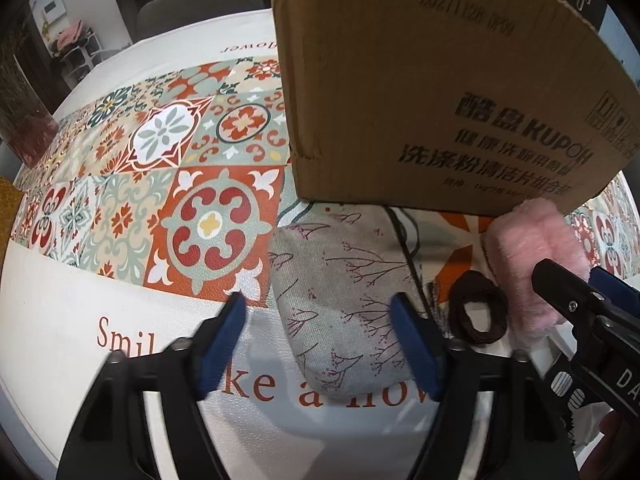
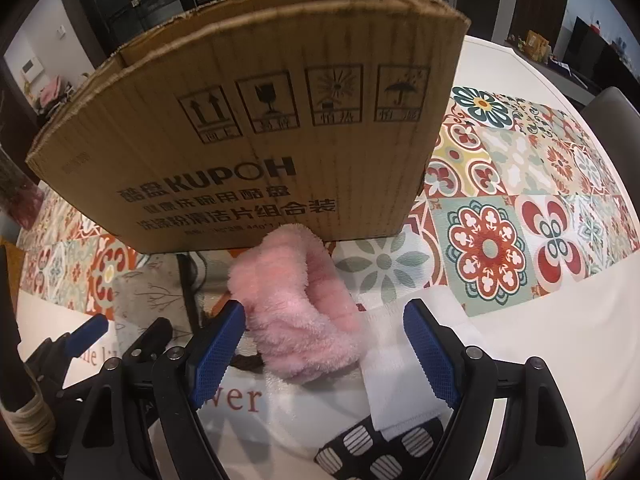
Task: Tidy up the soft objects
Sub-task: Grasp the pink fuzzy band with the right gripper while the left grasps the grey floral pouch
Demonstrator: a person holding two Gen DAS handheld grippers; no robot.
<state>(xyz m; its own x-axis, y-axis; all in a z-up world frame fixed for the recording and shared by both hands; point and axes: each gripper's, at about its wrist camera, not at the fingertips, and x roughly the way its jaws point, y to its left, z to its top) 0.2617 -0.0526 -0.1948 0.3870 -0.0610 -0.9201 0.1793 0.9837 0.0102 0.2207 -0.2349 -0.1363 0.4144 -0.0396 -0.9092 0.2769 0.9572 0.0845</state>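
Observation:
A grey fabric pouch [image 1: 340,280] printed with thin branches lies on the tablecloth in front of a cardboard box [image 1: 420,80]. My left gripper [image 1: 320,316] is open and straddles the pouch's near end; the left pad stands clear of the cloth. To the right lie dark brown hair ties [image 1: 476,312] and a pink fluffy band [image 1: 532,256]. My right gripper [image 2: 324,328] is open around the pink fluffy band [image 2: 296,312], which rests partly on a white cloth [image 2: 396,360]. The box [image 2: 260,140] stands just behind it.
The patterned tablecloth [image 1: 160,160] stretches away to the left, and also to the right [image 2: 520,220]. A black cord [image 1: 408,248] runs along the pouch. A black-and-white patterned item [image 2: 376,448] lies under the right gripper. The left gripper [image 2: 126,330] is close beside the right one.

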